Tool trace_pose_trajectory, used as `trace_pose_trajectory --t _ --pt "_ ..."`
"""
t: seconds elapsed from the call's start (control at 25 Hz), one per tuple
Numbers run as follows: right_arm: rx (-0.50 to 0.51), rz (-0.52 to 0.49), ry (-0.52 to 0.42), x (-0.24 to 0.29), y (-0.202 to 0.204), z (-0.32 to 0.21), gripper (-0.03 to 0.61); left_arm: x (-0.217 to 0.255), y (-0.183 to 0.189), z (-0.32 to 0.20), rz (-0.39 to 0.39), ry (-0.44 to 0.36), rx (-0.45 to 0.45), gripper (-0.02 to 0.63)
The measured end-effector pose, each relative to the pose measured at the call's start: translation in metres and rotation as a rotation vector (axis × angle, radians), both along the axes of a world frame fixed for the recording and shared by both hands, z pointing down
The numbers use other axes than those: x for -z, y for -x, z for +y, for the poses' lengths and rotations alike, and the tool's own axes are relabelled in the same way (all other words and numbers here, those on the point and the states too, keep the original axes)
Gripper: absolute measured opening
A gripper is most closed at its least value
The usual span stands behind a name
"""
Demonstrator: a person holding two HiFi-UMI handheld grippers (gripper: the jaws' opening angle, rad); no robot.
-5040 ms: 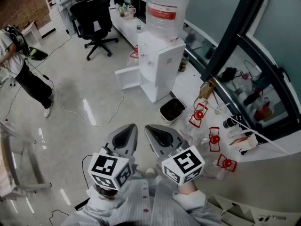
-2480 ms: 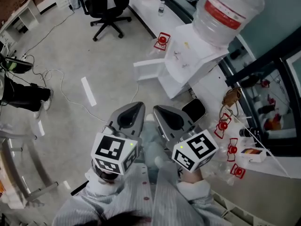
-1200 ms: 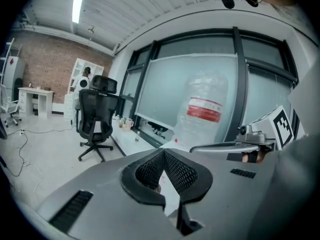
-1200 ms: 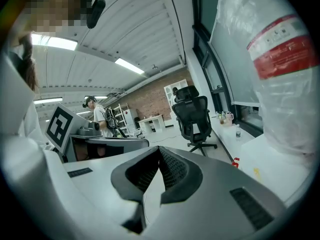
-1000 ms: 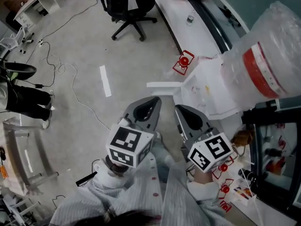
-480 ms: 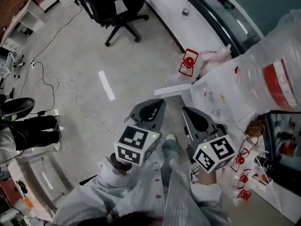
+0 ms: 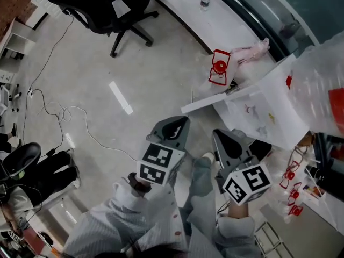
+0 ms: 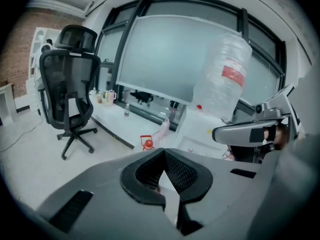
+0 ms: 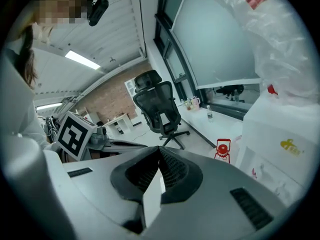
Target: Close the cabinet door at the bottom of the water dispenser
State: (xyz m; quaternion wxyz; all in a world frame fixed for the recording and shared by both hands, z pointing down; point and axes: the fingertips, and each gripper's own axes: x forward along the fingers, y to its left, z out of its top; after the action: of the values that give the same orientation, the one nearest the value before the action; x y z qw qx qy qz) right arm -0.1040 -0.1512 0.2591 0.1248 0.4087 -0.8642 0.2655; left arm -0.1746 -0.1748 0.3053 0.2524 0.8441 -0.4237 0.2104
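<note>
The white water dispenser (image 7: 264, 116) stands at the right of the head view under its big clear bottle (image 7: 322, 74). Its bottom cabinet door (image 7: 205, 103) stands open, sticking out to the left over the floor. My left gripper (image 7: 183, 121) is shut and empty, its tip just below the door's edge but apart from it. To its right, my right gripper (image 7: 216, 133) is shut too, with nothing held, close below the dispenser's front. The right gripper view has the dispenser's white side (image 9: 280, 139) at its right. The bottle (image 8: 222, 81) rises ahead in the left gripper view.
A black office chair (image 7: 102, 4) and a long white counter (image 7: 215, 20) lie at the far side. A red-framed object (image 7: 219, 67) sits on the floor beside the door. Cables (image 7: 59, 112) trail across the floor, and a person's legs (image 7: 32, 171) are at the left.
Both grippers have come down and forward toward the open door. The dispenser now fills more of the right side of the head view. Both stay shut.
</note>
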Motion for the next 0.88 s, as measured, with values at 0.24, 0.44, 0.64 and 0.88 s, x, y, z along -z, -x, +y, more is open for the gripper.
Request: trace_pose_trajectory --t 0.24,0.44,0.64,0.88 --pt "-0.03 0.039 0.042 -0.052 0.005 -0.016 0.014 -0.067 0.0 -0.01 0.001 0.071 -0.018 0.011" --pt "-0.038 0.035 0.069 -0.098 0.002 -0.026 0.014 -0.123 -0.001 -0.012 -0.01 0.11 -0.01 0.011" --pt "-0.043 0.044 0.096 -0.148 0.005 -0.031 0.014 -0.178 0.0 -0.013 -0.013 0.148 -0.019 0.011" --pt "-0.048 0.044 0.14 -0.202 0.011 -0.029 0.014 -0.244 0.005 -0.017 -0.027 0.189 -0.02 0.012"
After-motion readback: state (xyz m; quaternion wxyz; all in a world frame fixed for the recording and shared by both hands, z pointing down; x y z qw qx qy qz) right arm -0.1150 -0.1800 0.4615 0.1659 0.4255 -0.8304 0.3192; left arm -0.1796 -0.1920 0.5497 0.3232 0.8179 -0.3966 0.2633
